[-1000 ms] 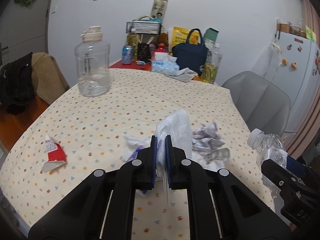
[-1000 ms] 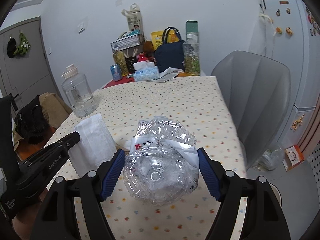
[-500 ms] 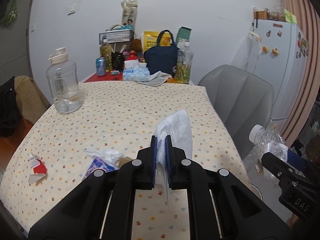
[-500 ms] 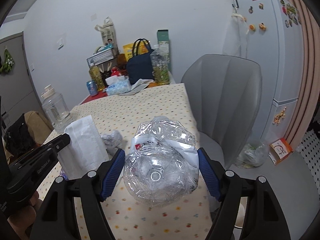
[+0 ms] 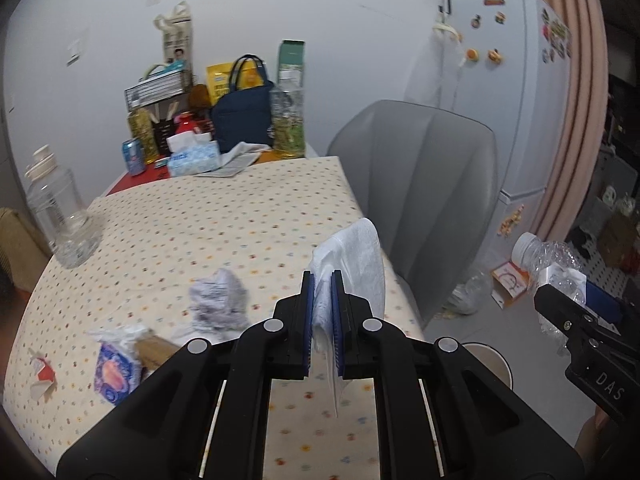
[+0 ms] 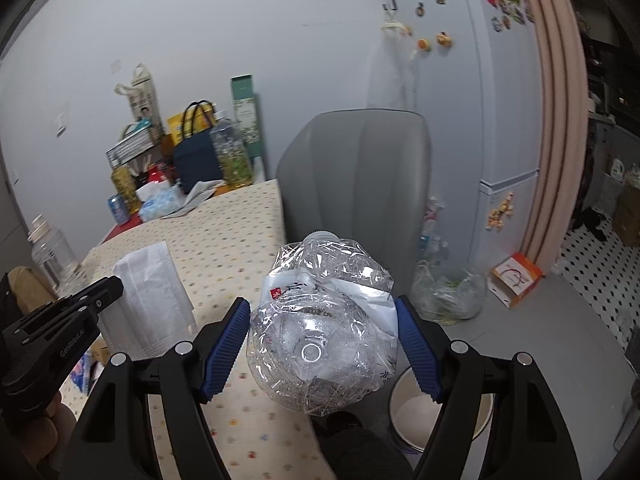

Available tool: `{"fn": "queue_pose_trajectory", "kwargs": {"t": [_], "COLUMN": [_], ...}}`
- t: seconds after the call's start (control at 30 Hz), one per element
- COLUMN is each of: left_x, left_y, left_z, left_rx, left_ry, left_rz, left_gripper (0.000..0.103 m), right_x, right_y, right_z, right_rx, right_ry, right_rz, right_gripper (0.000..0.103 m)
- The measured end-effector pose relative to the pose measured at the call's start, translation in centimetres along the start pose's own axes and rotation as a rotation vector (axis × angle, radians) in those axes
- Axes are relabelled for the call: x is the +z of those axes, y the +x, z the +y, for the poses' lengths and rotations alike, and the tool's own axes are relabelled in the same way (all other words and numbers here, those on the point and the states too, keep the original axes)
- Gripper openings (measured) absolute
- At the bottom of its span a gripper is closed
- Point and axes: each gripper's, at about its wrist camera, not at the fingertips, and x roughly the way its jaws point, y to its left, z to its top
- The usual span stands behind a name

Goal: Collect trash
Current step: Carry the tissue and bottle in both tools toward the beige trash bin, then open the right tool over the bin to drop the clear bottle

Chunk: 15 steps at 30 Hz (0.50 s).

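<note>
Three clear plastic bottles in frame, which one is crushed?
The crumpled clear plastic bottle clamped in the right tool. The big clear jug at the table's left edge and the tall bottle beside the navy bag both stand upright, uncrushed.

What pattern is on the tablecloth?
The tablecloth is cream with small multicoloured dots; clearest in the left wrist view.

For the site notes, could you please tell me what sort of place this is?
Most likely a home kitchen-dining room: a fridge covered in magnets, a table under a dotted cloth, and a grey chair beside it.
</note>
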Motion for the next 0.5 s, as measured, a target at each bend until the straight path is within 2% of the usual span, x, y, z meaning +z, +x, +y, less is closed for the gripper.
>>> {"fn": "queue_pose_trajectory", "kwargs": {"t": [0.5], "left_x": [0.3], "left_y": [4.4], "left_z": [-11.3], "left_rx": [-0.131], "left_ry": [0.160], "left_rz": [0.065], "left_gripper": [0.009], "right_x": [-0.5], "right_y": [0.9], "right_z": [-9.9], "right_rx": [-0.214], "right_ry": [0.077], "right_rz": [0.032], "right_gripper": [0.072]}}
